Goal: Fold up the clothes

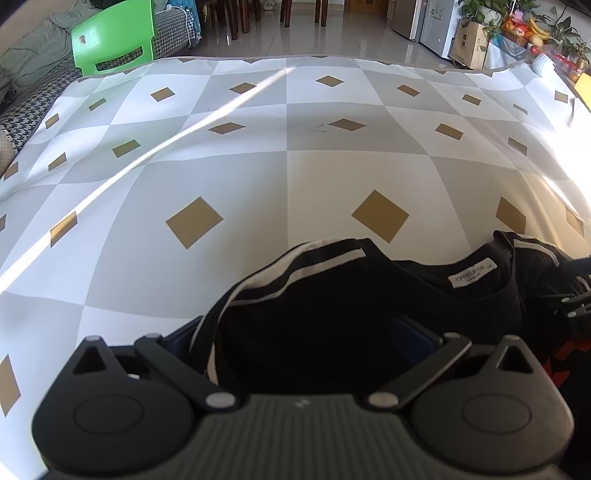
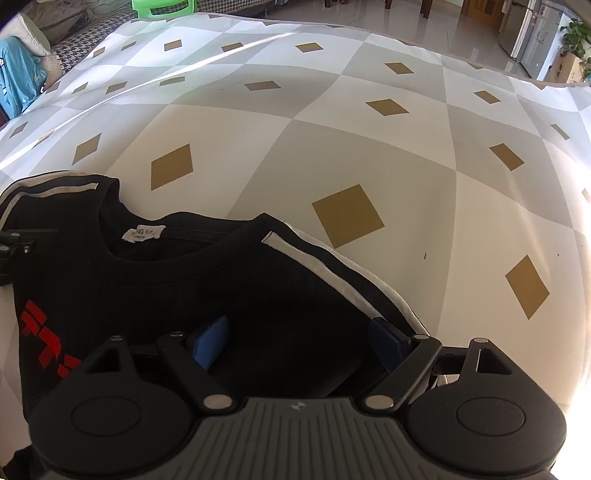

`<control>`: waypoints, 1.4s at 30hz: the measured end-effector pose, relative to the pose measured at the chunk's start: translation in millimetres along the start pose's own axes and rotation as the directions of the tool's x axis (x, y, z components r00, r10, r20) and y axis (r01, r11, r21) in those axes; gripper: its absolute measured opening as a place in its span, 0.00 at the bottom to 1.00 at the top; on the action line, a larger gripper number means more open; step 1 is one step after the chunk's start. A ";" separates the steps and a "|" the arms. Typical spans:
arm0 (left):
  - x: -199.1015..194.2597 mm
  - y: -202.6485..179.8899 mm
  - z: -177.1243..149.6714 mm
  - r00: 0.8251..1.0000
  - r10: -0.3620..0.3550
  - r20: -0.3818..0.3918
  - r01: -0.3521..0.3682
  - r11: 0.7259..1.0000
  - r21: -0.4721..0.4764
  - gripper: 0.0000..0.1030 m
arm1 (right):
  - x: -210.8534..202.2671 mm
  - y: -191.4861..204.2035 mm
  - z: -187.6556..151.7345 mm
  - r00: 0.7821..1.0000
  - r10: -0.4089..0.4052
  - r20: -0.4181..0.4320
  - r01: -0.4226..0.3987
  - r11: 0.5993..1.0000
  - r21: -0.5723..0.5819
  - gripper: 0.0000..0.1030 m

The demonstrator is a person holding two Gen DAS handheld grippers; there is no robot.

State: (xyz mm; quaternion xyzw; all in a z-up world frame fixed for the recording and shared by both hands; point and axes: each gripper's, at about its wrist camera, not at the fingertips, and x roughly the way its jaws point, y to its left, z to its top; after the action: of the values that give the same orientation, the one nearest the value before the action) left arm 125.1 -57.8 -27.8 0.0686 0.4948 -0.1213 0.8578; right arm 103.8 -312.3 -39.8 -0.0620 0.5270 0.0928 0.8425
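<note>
A black T-shirt (image 1: 332,295) with white shoulder stripes, a white neck label (image 1: 471,276) and a red print (image 2: 40,332) lies at the near edge of the table, collar pointing away from me. My left gripper (image 1: 295,336) stands open over the shirt's left shoulder, its blue pads (image 1: 410,338) wide apart with cloth between them. Over the right shoulder (image 2: 314,266) my right gripper (image 2: 299,343) is open too, blue pads (image 2: 210,343) spread on the fabric. Each gripper's tip shows at the edge of the other view (image 1: 572,299) (image 2: 14,240).
The table wears a grey and white checked cloth (image 1: 288,177) with gold diamonds, bare beyond the shirt. A green chair (image 1: 114,37) and a sofa (image 1: 33,66) stand far left. A fridge (image 1: 432,22), a box (image 1: 469,44) and fruit (image 1: 524,29) are far right.
</note>
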 end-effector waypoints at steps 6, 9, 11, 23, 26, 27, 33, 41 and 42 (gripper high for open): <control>0.8 -2.2 -1.3 1.000 0.006 0.007 -0.006 1.000 0.006 1.00 | -4.8 -2.1 -0.1 0.999 0.000 0.040 0.000 1.000 0.001 0.58; 0.2 0.9 -0.9 1.000 0.013 0.010 -0.013 1.000 -0.013 0.94 | -6.7 -3.1 1.2 0.998 -0.002 0.057 0.002 1.000 0.004 0.44; -0.2 2.9 -0.6 1.000 0.019 0.012 -0.018 0.999 -0.026 0.89 | -7.5 -4.2 2.5 0.998 -0.008 0.066 0.007 1.000 0.008 0.38; -9.4 8.8 3.8 0.998 0.048 0.046 -0.045 0.996 -0.079 1.00 | -41.7 18.1 -0.3 0.985 0.093 0.149 -0.085 0.995 -0.058 0.51; -12.8 3.2 5.1 0.997 0.052 0.056 -0.048 0.997 -0.060 1.00 | -54.4 31.5 -4.3 0.974 0.154 0.167 -0.136 0.984 -0.110 0.51; -13.6 1.1 5.4 0.997 0.055 0.058 -0.052 0.997 -0.052 1.00 | -58.7 35.9 -5.6 0.969 0.174 0.173 -0.153 0.980 -0.128 0.51; -17.5 -7.4 6.7 0.994 0.085 0.074 -0.084 0.996 -0.008 1.00 | -78.2 75.7 -23.6 0.938 0.314 0.149 -0.264 0.921 -0.286 0.52; -23.5 -2.5 4.2 0.994 0.082 0.074 -0.081 0.996 -0.023 1.00 | -77.5 128.0 -60.7 0.937 0.336 0.094 -0.236 0.808 -0.540 0.59; -24.2 -1.8 3.7 0.994 0.083 0.074 -0.081 0.996 -0.023 1.00 | -75.7 130.7 -62.6 0.939 0.332 0.088 -0.230 0.798 -0.556 0.59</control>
State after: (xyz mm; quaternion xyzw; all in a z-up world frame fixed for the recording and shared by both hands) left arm 116.1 -57.0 -5.1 0.0757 0.4600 -0.0836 0.8807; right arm -12.4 -204.4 0.1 -0.2077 0.4041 0.3665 0.8119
